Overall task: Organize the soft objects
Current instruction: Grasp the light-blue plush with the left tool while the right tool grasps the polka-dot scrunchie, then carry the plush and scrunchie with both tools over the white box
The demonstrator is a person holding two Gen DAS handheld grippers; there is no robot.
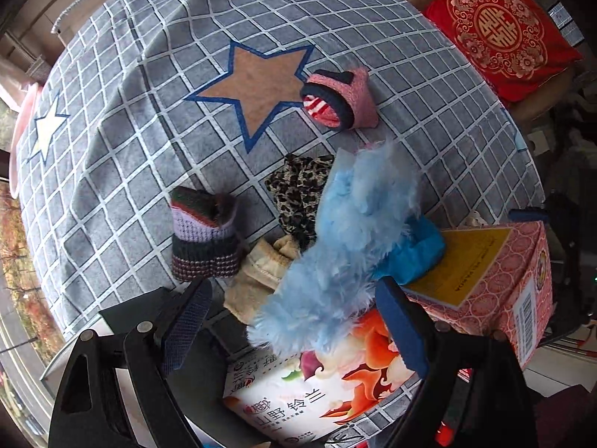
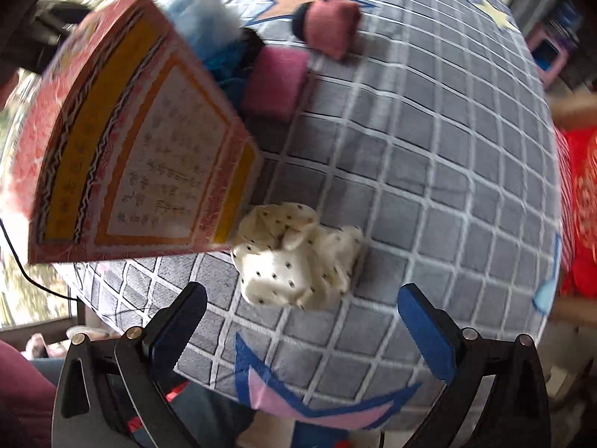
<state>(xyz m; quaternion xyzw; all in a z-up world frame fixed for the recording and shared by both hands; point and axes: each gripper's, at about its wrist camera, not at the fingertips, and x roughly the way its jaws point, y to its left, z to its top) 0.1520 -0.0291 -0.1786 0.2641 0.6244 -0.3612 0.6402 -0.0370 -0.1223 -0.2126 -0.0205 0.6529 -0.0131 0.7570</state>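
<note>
A fluffy light-blue cloth (image 1: 335, 246) lies on the grey checked tablecloth (image 1: 123, 138), and my left gripper (image 1: 298, 321) hangs open just above its near end. Around it lie a leopard-print cloth (image 1: 298, 190), a beige sock (image 1: 257, 276), a folded striped knit (image 1: 203, 235), a pink roll (image 1: 335, 99) and a blue cloth (image 1: 414, 250). In the right wrist view a cream dotted cloth (image 2: 294, 257) sits beside a red box (image 2: 127, 142). My right gripper (image 2: 302, 332) is open above the cloth's near side. A magenta folded cloth (image 2: 276, 84) and the pink roll (image 2: 330, 26) lie farther back.
The red patterned box (image 1: 496, 280) stands at the table's right edge, next to a flowered white box (image 1: 317, 384). A red cushion (image 1: 500, 26) rests on a chair beyond the table. A person's legs (image 2: 22, 392) show below the near table edge.
</note>
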